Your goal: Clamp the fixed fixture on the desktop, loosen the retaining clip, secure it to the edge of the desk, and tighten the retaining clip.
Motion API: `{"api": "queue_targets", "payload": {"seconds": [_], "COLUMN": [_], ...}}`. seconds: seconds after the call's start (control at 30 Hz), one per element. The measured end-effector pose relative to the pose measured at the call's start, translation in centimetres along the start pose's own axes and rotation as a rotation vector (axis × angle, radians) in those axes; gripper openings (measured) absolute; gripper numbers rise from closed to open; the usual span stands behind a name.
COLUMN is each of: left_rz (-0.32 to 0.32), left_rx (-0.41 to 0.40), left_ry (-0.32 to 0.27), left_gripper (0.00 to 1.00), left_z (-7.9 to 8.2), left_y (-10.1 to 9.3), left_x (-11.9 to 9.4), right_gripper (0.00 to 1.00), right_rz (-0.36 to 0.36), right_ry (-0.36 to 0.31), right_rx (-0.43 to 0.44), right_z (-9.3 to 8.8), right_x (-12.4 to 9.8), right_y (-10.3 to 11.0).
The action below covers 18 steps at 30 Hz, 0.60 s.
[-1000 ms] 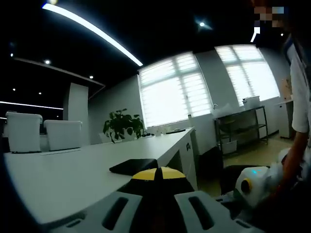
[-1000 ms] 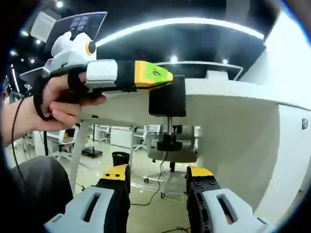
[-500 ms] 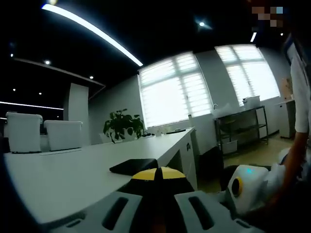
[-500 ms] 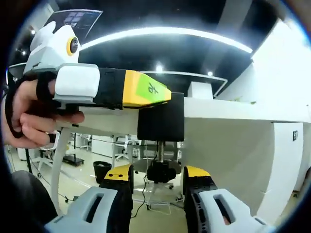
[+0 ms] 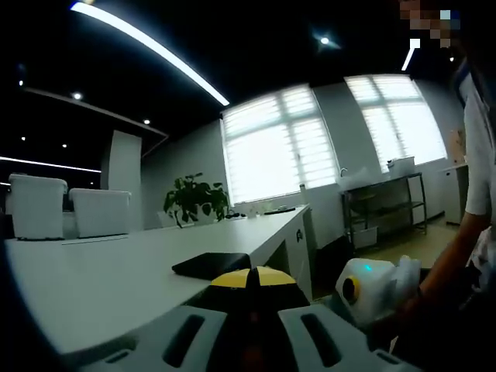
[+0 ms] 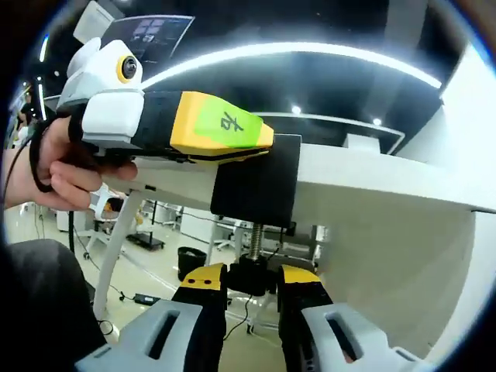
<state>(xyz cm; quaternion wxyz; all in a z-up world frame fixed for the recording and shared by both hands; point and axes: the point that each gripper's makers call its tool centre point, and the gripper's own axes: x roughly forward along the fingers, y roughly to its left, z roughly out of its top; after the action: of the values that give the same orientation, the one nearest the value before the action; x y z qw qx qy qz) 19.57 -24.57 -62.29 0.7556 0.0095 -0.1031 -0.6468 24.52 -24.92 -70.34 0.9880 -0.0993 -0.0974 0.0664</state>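
The black clamp fixture (image 6: pixel 256 186) sits over the edge of the white desk (image 6: pixel 372 182). Its threaded screw (image 6: pixel 255 236) hangs below the desktop and ends in a black knob (image 6: pixel 252 271). My left gripper (image 6: pixel 260 139), seen from the side in the right gripper view, is shut on the fixture's top, with a hand (image 6: pixel 70 167) around its handle. In the left gripper view its yellow tips (image 5: pixel 249 280) meet over the black fixture at the desk (image 5: pixel 116 271) edge. My right gripper (image 6: pixel 252 285) is under the desk, its yellow-tipped jaws pressed on either side of the knob.
A flat black pad (image 5: pixel 213 265) lies on the desktop just beyond the fixture. A plant (image 5: pixel 194 198), white chairs (image 5: pixel 101 213) and a metal rack (image 5: pixel 387 201) stand further off. Under the desk are a leg (image 6: pixel 124 232), a bin (image 6: pixel 190 256) and cables.
My right gripper has come up closer under the desk, and its jaws have narrowed from open onto the screw knob. The left gripper has kept its hold on the fixture.
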Motion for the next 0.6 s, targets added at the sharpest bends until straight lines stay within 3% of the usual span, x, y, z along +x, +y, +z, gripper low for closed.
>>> {"api": "queue_targets", "payload": {"seconds": [0.1,0.23,0.37,0.6], "left_rz": [0.001,-0.002,-0.006,-0.006], "left_rx": [0.003,-0.005,-0.014,-0.008], "left_ry": [0.001,-0.002,-0.004,-0.001], "left_gripper": [0.03,0.03,0.03,0.03], "left_z": [0.0,0.0,0.0,0.0], "left_y": [0.0,0.1,0.1,0.0], "left_x": [0.0,0.0,0.0,0.1], "right_gripper": [0.24,0.24,0.24,0.24], "right_rz": [0.106,0.25,0.35,0.461], "right_ry": [-0.018,-0.009,0.003,0.011], "right_rx": [0.064,-0.005,-0.015,0.01], "right_z": [0.1,-0.2,-0.4,-0.7], "right_x": [-0.2,0.1,0.5,1.0], "right_y": [0.5,0.6,0.8,0.7]}}
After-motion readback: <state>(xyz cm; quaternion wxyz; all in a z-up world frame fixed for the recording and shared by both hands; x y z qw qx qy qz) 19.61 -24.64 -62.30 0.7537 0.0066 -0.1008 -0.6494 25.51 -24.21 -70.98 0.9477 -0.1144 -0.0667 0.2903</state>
